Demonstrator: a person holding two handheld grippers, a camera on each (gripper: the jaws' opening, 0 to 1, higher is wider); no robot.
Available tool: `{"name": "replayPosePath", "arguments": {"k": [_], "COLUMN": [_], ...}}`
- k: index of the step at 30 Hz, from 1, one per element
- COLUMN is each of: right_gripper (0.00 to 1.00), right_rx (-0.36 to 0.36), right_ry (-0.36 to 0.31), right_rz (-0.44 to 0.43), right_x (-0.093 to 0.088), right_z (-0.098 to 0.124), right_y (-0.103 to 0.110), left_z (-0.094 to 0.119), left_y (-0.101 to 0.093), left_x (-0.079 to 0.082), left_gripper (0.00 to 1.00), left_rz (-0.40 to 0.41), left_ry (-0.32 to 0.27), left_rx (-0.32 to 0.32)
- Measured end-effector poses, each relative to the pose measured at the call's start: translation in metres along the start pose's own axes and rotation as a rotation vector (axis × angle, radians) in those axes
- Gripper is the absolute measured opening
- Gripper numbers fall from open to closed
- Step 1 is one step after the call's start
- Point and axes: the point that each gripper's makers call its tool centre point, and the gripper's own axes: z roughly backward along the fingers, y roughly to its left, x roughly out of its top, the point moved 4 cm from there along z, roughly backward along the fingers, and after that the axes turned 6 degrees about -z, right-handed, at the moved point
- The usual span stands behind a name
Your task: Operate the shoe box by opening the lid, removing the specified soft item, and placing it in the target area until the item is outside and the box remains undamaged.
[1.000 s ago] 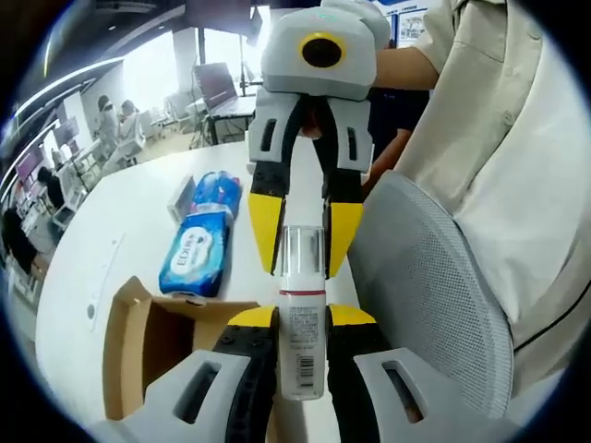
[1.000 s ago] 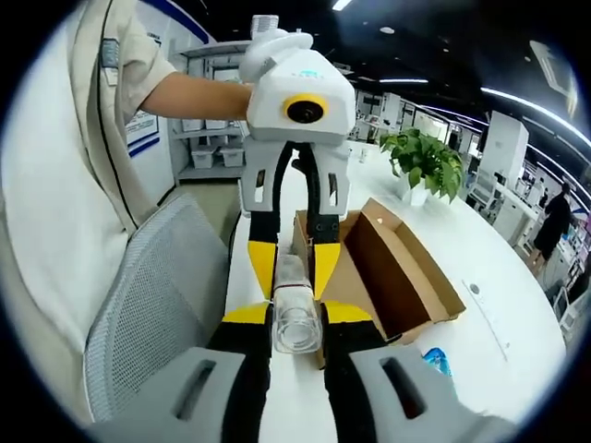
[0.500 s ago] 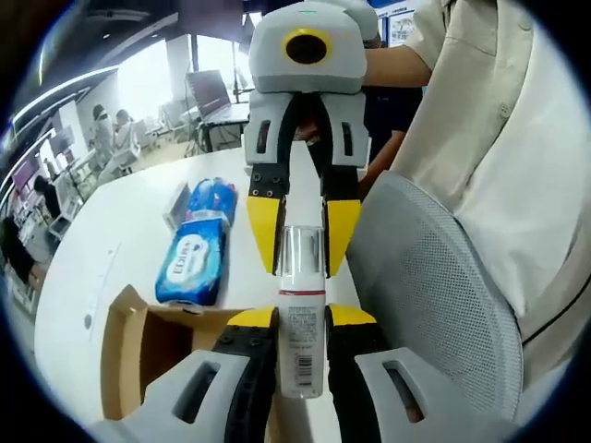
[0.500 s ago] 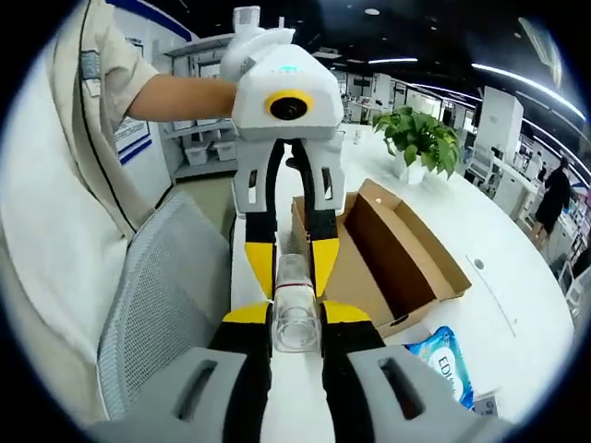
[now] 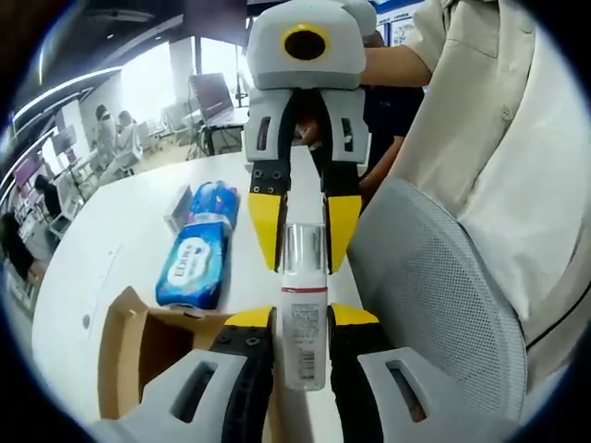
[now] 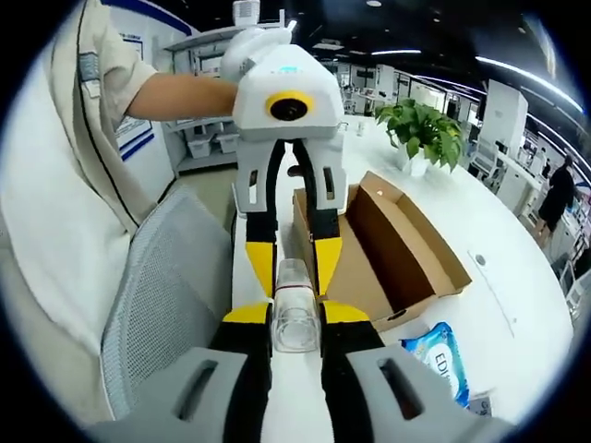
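A white bottle [image 5: 303, 337] with a clear cap [image 5: 303, 251] is held between both grippers above the table edge. My left gripper [image 5: 303, 318] is shut on its labelled body. My right gripper [image 5: 303, 238] comes in from the top, its yellow fingertips closed on the cap end. In the right gripper view, my right gripper [image 6: 295, 316] grips the clear cap [image 6: 295, 323], with the left gripper [image 6: 294, 263] opposite. The open cardboard shoe box [image 5: 129, 337] [image 6: 406, 254] lies on the white table. A blue tissue pack [image 5: 196, 258] [image 6: 441, 360] lies beside the box.
A grey mesh chair back [image 5: 434, 305] [image 6: 162, 305] stands close under the grippers, next to a person in a beige shirt [image 5: 499, 157]. A potted plant [image 6: 423, 143] sits on the far part of the white table [image 5: 102, 231]. People sit at desks beyond.
Both grippers stay shut on the bottle. The views have shifted slightly with the hands, bringing the tissue pack into the right gripper view.
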Motion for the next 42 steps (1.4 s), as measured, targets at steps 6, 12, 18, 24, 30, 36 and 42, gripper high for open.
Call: {"name": "replayPosePath", "arguments": {"k": [6,12,18,24,30,36,42], "right_gripper": [0.16,0.16,0.16,0.16,0.16,0.16,0.16], "right_rx": [0.007,0.004,-0.010,-0.037,-0.061,-0.081,-0.105], "right_ry": [0.002,0.020,0.042,0.068,0.107,0.160,0.217], "right_rz": [-0.002,0.004,0.018,0.049,0.069,0.081,0.101], "right_x": [0.002,0.002,0.003,0.007,0.007,0.001,0.001], "right_z": [0.002,0.009,0.021,0.037,0.051,0.061,0.069], "right_y": [-0.008,-0.018,-0.035,-0.059,-0.082,-0.105,-0.125], "left_z": [0.006,0.014,0.024,0.035,0.050,0.062,0.074], "left_y": [0.006,0.009,0.013,0.015,0.018,0.016,0.011], "left_x": [0.003,-0.002,-0.001,-0.003,-0.008,-0.020,-0.028], "left_gripper": [0.26,0.43,0.56,0.68,0.82,0.93,0.99], "left_rz": [0.041,0.122,0.186,0.251,0.311,0.341,0.375], "left_ry": [-0.040,-0.063,-0.123,-0.178,-0.222,-0.218,-0.218], "left_rx": [0.034,0.091,0.157,0.224,0.307,0.382,0.444]}}
